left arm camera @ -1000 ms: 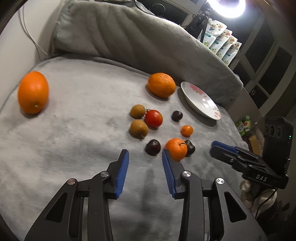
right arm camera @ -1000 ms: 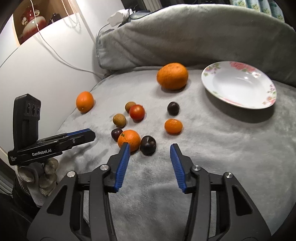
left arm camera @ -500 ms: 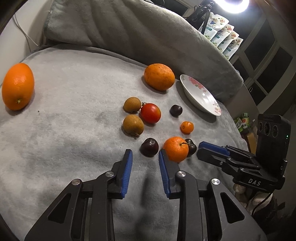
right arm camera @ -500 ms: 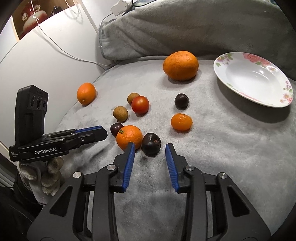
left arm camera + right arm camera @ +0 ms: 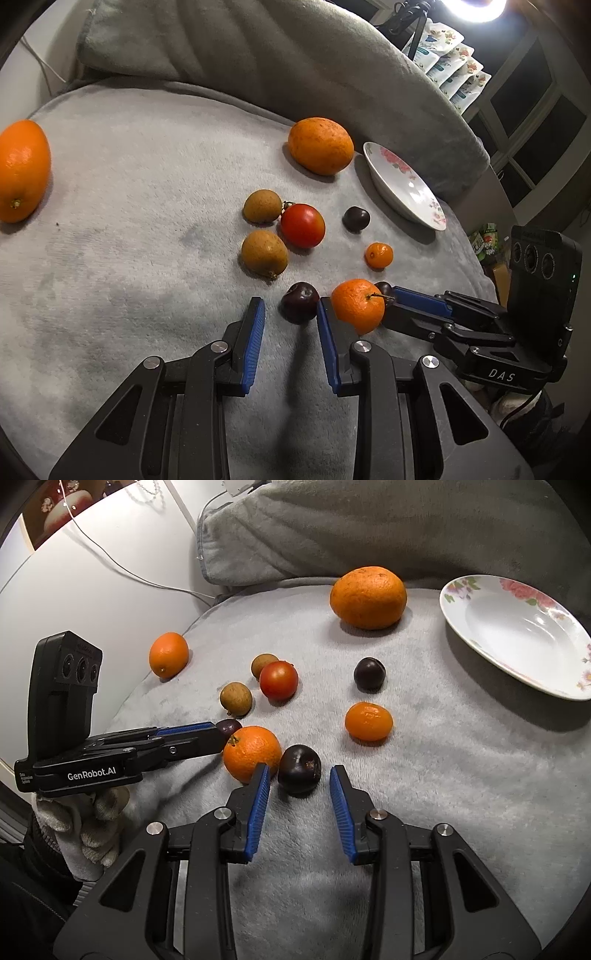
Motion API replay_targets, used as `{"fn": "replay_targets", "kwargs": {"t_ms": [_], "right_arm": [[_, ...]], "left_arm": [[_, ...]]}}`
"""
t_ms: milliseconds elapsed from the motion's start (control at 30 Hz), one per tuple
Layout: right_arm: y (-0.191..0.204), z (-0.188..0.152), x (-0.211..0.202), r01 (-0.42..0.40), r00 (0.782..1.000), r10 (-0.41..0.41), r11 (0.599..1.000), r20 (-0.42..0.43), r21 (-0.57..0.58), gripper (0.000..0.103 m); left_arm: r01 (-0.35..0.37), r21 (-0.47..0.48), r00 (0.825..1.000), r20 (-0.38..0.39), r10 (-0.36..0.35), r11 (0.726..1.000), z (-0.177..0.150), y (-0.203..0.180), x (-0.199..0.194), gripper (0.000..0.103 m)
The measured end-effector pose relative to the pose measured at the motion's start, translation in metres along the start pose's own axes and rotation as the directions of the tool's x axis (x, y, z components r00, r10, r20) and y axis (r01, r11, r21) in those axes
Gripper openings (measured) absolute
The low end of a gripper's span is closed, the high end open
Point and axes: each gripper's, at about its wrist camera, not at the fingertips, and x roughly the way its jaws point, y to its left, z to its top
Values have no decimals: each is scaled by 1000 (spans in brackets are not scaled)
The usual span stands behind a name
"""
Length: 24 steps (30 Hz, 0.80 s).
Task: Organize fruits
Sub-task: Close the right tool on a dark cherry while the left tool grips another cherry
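Note:
Fruits lie on a grey blanket near a white floral plate (image 5: 406, 188) (image 5: 517, 635). My left gripper (image 5: 290, 306) is open, its fingertips on either side of a dark plum (image 5: 300, 302). My right gripper (image 5: 299, 775) is open, its fingertips flanking another dark plum (image 5: 299, 770). A stemmed mandarin (image 5: 357, 304) (image 5: 252, 753) lies between the two plums, touching both grippers' inner fingers. A small tangerine (image 5: 368, 722), a third plum (image 5: 369, 674), a tomato (image 5: 279, 679), two brown fruits (image 5: 264, 253) (image 5: 263, 206) and a large orange (image 5: 368, 597) lie beyond.
Another orange (image 5: 23, 170) (image 5: 168, 658) lies far left near the blanket's edge. A folded grey cushion (image 5: 369, 528) rises behind the fruits. A white wall with a cable (image 5: 110, 561) is at the left. Snack packets (image 5: 454, 74) stand behind the cushion.
Both grippers have moved forward toward the fruit cluster. Each now has its open fingertips around a dark plum. The fruits have not moved.

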Motion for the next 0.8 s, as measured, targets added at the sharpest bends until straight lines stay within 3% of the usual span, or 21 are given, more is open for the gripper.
{"fn": "replay_targets", "kwargs": {"t_ms": [167, 267, 467, 800], "right_arm": [[0, 0, 1, 2, 1000, -2, 1000, -7, 0, 35], [1, 0, 3, 3, 1000, -3, 1000, -10, 2, 26], [2, -1, 3, 9, 1000, -9, 1000, -6, 4, 25], [0, -2, -2, 14, 1000, -15, 1000, 12, 13, 24]], "left_arm": [[11, -5, 1000, -6, -11, 1000, 1, 1, 2, 27], [10, 5, 1000, -11, -10, 1000, 2, -1, 3, 27], [7, 23, 1000, -12, -7, 1000, 3, -6, 7, 21], [5, 21, 1000, 7, -5, 1000, 3, -4, 3, 20]]}}
